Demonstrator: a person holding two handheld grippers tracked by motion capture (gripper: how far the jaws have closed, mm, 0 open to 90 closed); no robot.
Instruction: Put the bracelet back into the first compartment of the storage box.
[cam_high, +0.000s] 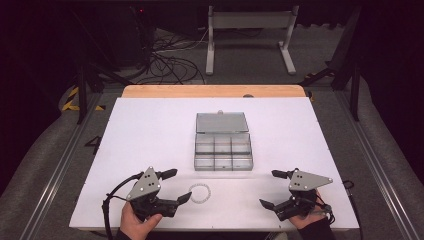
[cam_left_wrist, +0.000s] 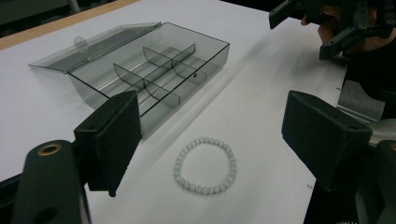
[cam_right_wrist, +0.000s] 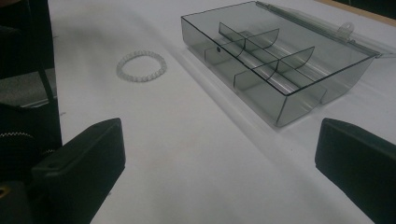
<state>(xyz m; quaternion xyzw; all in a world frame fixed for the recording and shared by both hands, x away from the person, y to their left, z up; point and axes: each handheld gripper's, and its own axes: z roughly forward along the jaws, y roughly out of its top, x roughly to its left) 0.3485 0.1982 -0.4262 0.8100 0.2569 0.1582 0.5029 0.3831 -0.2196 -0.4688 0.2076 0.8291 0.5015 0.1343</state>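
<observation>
White sheeting covers the table (cam_high: 150, 130), with a strip of bare wood (cam_high: 210, 91) along its far edge; the sheet runs open on every side of the things on it, with broad room to the left and right of the middle and a wide band along the near edge where the person works. Next in size is the smoky clear plastic organiser box (cam_high: 223, 152), sitting at the centre of the table with its lid (cam_high: 221, 122) folded flat back toward the far edge; thin dividers split the tray into small compartments, all bare as far as the views show. The left gripper (cam_high: 172, 186) is held by a hand (cam_high: 136, 222) at the near left edge, its jaws spread wide and gripping nothing. The right gripper (cam_high: 273, 188) is held near the near right edge, jaws likewise wide apart and empty, well clear of the box's near wall. Smallest is the white bead bracelet (cam_high: 200, 193), lying flat as a closed ring on the sheet, just in front of the box's near left corner and apart from it; it lies just beside the left gripper's lower jaw tip, and in the left gripper view (cam_left_wrist: 204, 165) it shows between that gripper's two jaws, untouched.
</observation>
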